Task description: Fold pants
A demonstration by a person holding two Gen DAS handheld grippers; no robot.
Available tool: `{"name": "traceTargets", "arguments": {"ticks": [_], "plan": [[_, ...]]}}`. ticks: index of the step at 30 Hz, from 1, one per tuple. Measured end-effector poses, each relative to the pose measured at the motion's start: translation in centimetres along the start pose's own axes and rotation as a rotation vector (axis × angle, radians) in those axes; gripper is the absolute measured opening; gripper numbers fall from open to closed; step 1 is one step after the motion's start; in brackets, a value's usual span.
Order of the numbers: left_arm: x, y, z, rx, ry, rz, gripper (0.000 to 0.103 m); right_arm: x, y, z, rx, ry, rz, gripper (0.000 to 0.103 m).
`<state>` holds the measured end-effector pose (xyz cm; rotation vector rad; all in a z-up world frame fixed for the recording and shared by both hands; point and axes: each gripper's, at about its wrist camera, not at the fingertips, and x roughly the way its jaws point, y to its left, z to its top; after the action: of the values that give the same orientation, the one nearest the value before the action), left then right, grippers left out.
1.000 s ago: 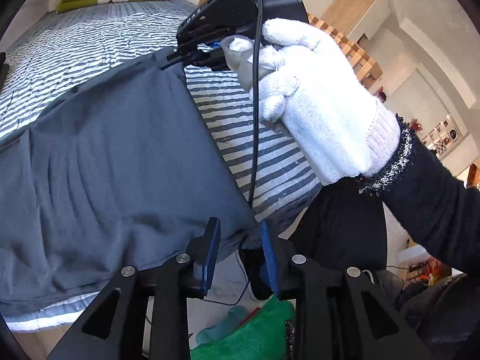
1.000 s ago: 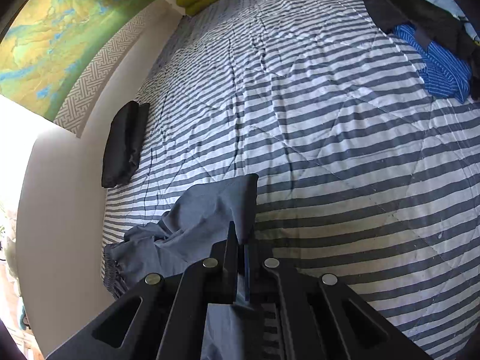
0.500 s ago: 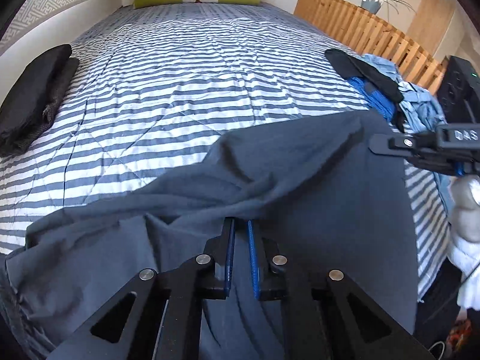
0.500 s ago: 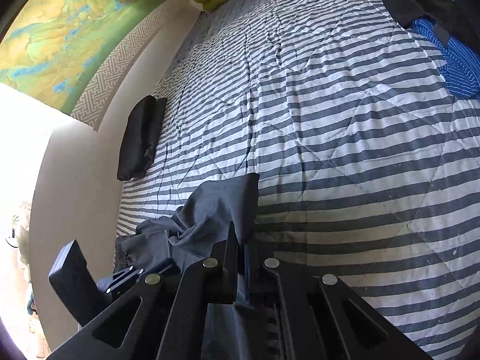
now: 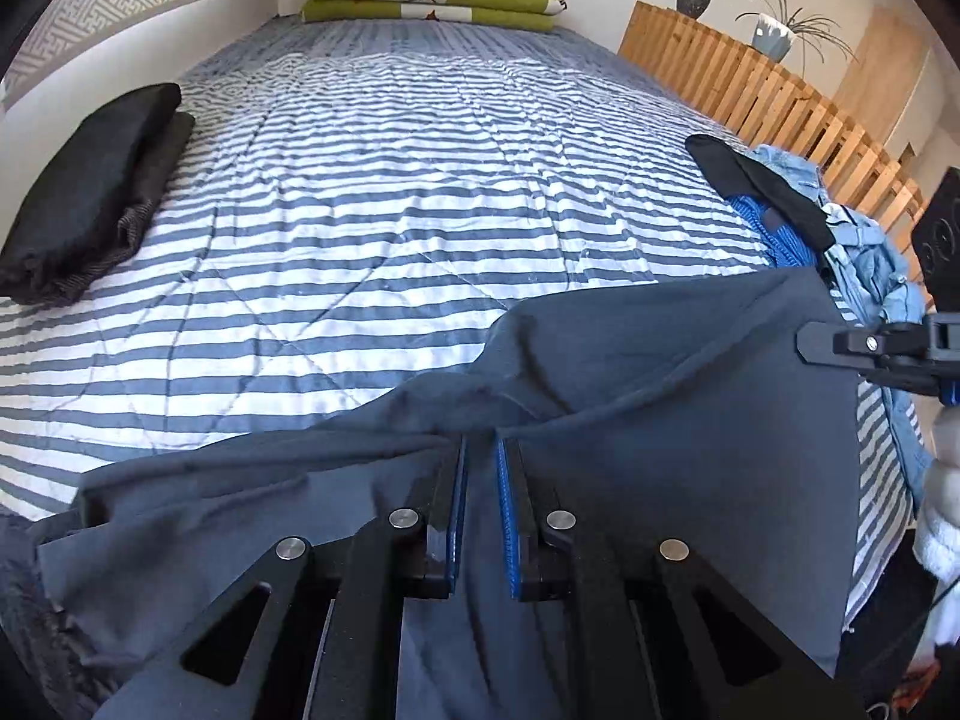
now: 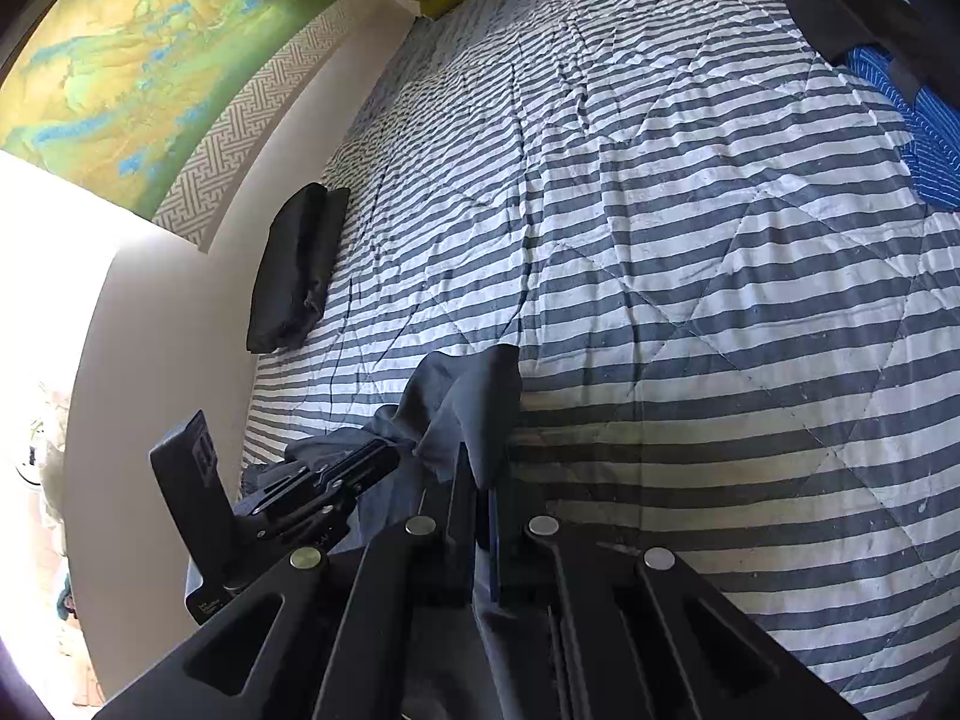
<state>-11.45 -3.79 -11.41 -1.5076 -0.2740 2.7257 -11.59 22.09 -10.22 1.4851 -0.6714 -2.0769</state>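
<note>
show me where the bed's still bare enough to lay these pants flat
The widest bare patch is the middle of the striped quilt, between the folded black garment at the wall side and the blue and black clothes pile by the slatted rail, up to the green cushions. The near edge is crowded by the grey pants.

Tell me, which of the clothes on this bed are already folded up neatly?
The black garment by the wall at the bed's left edge: it lies as a compact folded bundle. The grey pants are spread out and creased, and the blue and black clothes are heaped loosely.
</note>
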Motion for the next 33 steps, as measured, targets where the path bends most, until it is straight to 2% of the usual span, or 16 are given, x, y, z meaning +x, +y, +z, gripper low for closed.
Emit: {"name": "traceTargets", "arguments": {"ticks": [3,5,7,8,9,12,16,21,29,33], "plan": [[-3.9,0.2,-2.3,-0.003,-0.030,0.000,0.011,-0.7,1.5,-0.2,-0.029,-0.003,0.003,0.002],[-6.1,-0.4,-4.7,0.005,-0.035,-0.026,0.012,-1.0,2.8,-0.1,-0.053,-0.007,-0.003,0.002],[-7.5,-1.9,-7.4,0.028,-0.027,-0.057,0.023,-1.1,3.8,-0.1,-0.074,-0.007,-0.012,0.002],[-7.8,-3.1,-8.7,0.037,-0.014,-0.080,0.038,-1.0,4.3,-0.2,-0.085,-0.006,-0.018,0.002],[-8.1,-4.5,-10.0,0.048,-0.009,-0.107,0.046,-0.9,4.7,-0.1,-0.093,-0.006,-0.026,0.002],[-8.0,-9.6,-12.5,0.105,-0.006,-0.178,0.047,-0.1,5.3,-0.1,-0.106,0.029,-0.024,0.002],[-6.6,-14.8,-13.8,0.189,-0.030,-0.193,0.047,0.6,5.4,0.1,-0.109,0.088,-0.018,0.002],[-3.6,-17.6,-14.1,0.215,-0.004,-0.181,0.047,0.1,5.2,0.3,-0.172,0.159,-0.052,0.002],[-0.6,-22.2,-14.6,0.279,0.062,-0.168,0.047,0.2,2.3,0.7,-0.201,0.214,-0.127,0.003],[0.5,-23.2,-15.2,0.312,0.079,-0.137,0.047,-0.1,1.4,0.9,-0.199,0.218,-0.131,0.003]]}}
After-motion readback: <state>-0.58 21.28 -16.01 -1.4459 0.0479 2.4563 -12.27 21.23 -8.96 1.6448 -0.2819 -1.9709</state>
